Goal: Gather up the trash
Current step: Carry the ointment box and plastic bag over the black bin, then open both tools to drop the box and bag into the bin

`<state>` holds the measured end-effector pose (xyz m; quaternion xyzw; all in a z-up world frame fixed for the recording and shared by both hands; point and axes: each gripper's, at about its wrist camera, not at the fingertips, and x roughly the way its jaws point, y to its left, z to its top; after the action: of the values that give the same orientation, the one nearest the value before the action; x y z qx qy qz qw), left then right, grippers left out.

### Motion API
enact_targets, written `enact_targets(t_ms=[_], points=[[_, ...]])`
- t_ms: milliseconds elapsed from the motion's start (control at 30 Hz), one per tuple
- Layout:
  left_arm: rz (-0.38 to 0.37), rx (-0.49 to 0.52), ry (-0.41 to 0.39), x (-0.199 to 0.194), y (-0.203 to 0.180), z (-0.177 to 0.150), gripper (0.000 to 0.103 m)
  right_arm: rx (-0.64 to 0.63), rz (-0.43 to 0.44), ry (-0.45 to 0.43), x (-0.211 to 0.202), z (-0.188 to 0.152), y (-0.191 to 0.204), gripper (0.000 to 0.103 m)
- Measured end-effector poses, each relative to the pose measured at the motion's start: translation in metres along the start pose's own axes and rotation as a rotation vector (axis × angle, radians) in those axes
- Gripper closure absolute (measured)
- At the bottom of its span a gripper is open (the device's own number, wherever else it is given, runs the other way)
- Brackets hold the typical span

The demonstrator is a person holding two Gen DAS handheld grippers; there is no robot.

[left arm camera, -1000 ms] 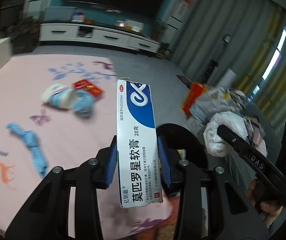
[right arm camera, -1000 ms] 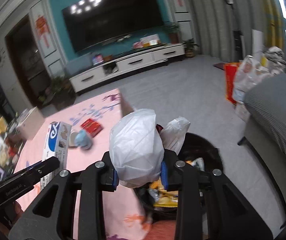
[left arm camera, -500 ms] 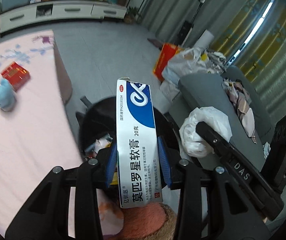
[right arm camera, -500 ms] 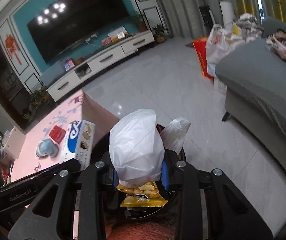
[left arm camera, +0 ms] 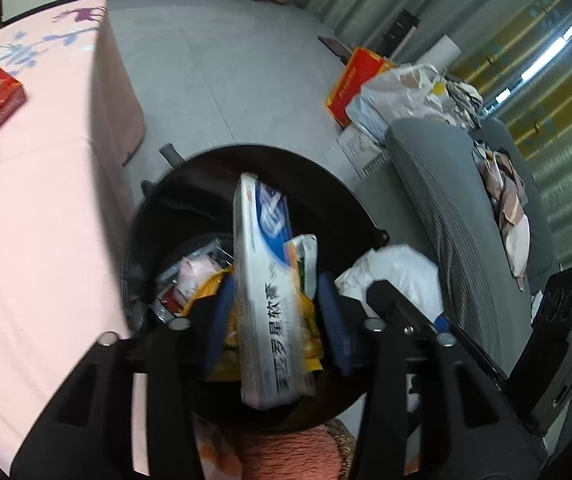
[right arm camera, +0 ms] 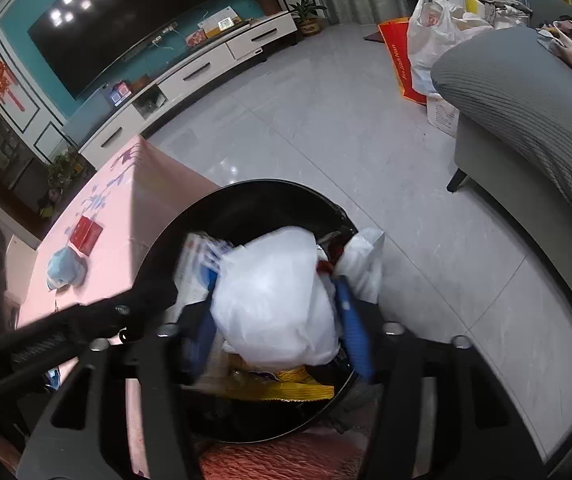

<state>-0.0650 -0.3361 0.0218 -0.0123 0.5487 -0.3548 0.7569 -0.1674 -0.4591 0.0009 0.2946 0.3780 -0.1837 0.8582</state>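
Over the black trash bin [left arm camera: 350, 200], which holds yellow snack wrappers [right arm camera: 281, 386] and other packets, the left hand-held gripper [left arm camera: 275, 322] has just spread off the tilted ointment box [left arm camera: 265, 300], while the right hand-held gripper [right arm camera: 281, 312], jaws just widened, straddles the white plastic bag [right arm camera: 273, 300].

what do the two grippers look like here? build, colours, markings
Both match: black plastic frames with open cut-outs and silver screw heads, and blue pads on the fingers. Left gripper, right gripper. No cables are visible; no markings are legible on them.
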Motion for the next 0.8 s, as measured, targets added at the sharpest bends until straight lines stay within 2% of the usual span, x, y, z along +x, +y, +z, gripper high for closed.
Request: enact_targets(t_ms=[67, 100, 167, 300, 367, 533, 800], points=[[0.0, -0.012, -0.021, -0.01, 0.006, 0.002, 0.031, 0.009, 0.006, -0.01, -0.004, 0.002, -0.002, 0.023], [-0.005, -0.017, -0.033, -0.016, 0.008, 0.002, 0.029, 0.009, 0.013, -0.021, -0.009, 0.002, -0.002, 0.021], [0.006, -0.031, -0.064, -0.033, 0.016, 0.003, 0.019, -0.001, 0.012, -0.037, -0.016, 0.003, 0.0, 0.014], [0.041, -0.046, -0.14, -0.07, 0.029, 0.003, 0.008, -0.045, -0.024, -0.092, -0.036, 0.003, 0.012, 0.011], [0.074, -0.064, -0.185, -0.092, 0.041, 0.002, 0.005, -0.072, -0.037, -0.117, -0.045, 0.003, 0.019, 0.007], [0.164, -0.172, -0.299, -0.148, 0.086, -0.006, 0.003, -0.166, -0.043, -0.197, -0.069, -0.001, 0.045, 0.004], [0.327, -0.431, -0.412, -0.215, 0.186, -0.036, 0.003, -0.288, -0.035, -0.224, -0.076, -0.011, 0.087, 0.004]])
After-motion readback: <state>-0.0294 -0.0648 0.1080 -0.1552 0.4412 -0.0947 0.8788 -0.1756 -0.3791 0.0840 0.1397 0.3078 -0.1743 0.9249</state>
